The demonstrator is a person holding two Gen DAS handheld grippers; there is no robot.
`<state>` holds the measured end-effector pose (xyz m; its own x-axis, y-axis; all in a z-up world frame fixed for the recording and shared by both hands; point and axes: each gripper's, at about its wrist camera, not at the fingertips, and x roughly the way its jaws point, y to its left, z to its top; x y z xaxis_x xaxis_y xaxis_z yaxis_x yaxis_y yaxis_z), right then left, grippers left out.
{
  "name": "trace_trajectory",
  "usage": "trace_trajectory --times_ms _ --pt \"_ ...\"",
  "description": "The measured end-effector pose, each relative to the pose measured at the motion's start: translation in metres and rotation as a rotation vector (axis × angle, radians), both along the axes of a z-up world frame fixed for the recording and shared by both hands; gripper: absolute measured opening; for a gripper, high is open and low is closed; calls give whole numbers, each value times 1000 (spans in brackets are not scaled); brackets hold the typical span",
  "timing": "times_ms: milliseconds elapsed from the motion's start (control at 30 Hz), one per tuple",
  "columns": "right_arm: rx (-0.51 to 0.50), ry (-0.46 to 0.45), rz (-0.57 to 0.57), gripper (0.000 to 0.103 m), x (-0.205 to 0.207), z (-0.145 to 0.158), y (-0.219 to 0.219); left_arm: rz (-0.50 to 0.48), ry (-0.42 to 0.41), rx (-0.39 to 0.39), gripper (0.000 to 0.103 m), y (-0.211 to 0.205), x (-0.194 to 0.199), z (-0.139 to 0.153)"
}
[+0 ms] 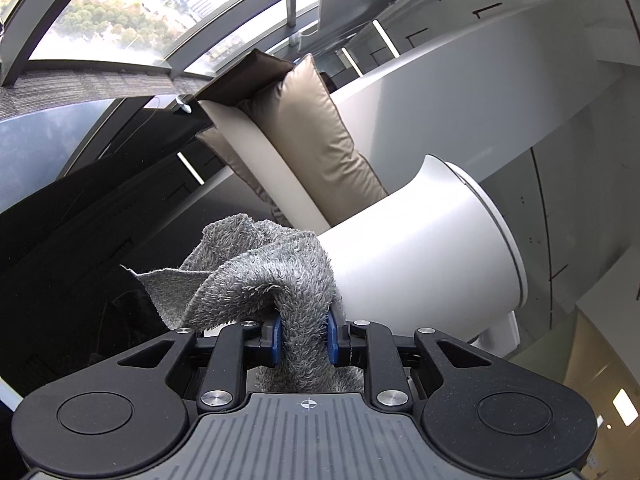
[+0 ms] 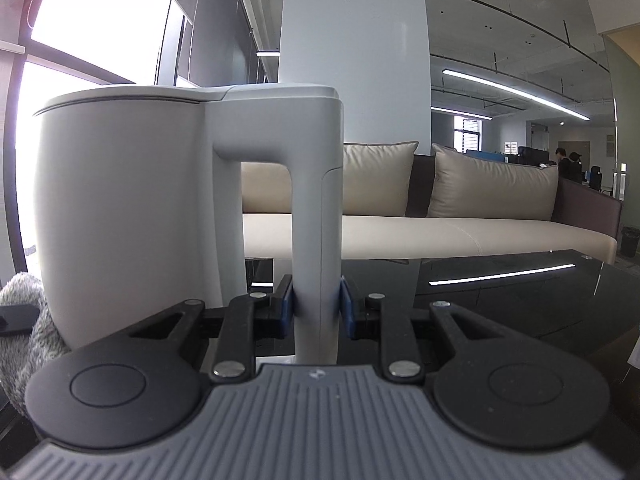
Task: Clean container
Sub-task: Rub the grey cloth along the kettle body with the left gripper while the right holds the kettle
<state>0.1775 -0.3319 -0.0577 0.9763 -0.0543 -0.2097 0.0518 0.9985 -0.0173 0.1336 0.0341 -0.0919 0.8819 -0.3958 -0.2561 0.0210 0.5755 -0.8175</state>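
Observation:
A white lidded kettle-like container (image 2: 120, 200) stands upright in the right wrist view, and my right gripper (image 2: 317, 306) is shut on its handle (image 2: 316, 220). In the left wrist view the same container (image 1: 420, 248) fills the right side, seen tilted. My left gripper (image 1: 304, 338) is shut on a fluffy grey cloth (image 1: 256, 272), whose bunched folds press against the container's lower side wall. The cloth (image 2: 24, 340) also shows at the bottom left of the right wrist view, touching the container's base.
A glossy black table (image 2: 500, 292) lies under the container. Behind it stands a beige sofa (image 2: 440, 236) with cushions (image 2: 492, 184). A white pillar (image 2: 352, 40) and large windows (image 2: 100, 20) are behind; people sit far off at the right.

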Motion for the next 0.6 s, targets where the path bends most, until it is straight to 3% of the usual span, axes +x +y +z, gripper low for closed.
trace_trajectory --times_ms 133,333,600 --pt "-8 1 -12 25 -1 2 2 1 -10 3 19 3 -2 1" --pt "-26 19 -50 25 -10 10 10 17 -113 15 19 4 -2 20" --pt "-11 105 -96 25 -16 0 18 33 -186 5 19 5 5 34"
